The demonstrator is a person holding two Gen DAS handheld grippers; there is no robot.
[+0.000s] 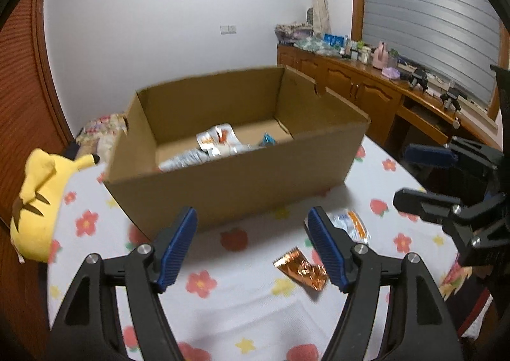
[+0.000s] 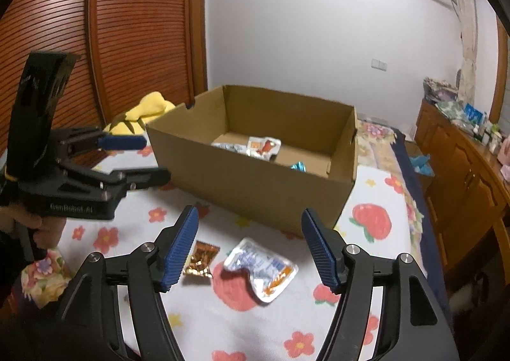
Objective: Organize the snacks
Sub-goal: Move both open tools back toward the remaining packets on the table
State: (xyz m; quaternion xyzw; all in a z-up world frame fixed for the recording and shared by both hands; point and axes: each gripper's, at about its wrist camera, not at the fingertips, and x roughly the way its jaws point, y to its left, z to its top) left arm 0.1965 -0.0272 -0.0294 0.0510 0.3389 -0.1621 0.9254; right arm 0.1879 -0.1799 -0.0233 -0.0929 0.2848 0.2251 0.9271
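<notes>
While both my hand-held grippers, left [image 1: 251, 246] and right [image 2: 250, 246], gape empty, a crinkled copper foil snack packet [image 2: 200, 260] and a silver-and-orange pouch [image 2: 261, 270] lie just ahead, before the brown cardboard box [image 2: 255, 169].

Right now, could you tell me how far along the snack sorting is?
Several packets already lie in the box. Nothing is in hand: the left gripper and right gripper are both open. Left to do: the copper packet and the silver pouch lie on the sheet beside the box.
</notes>
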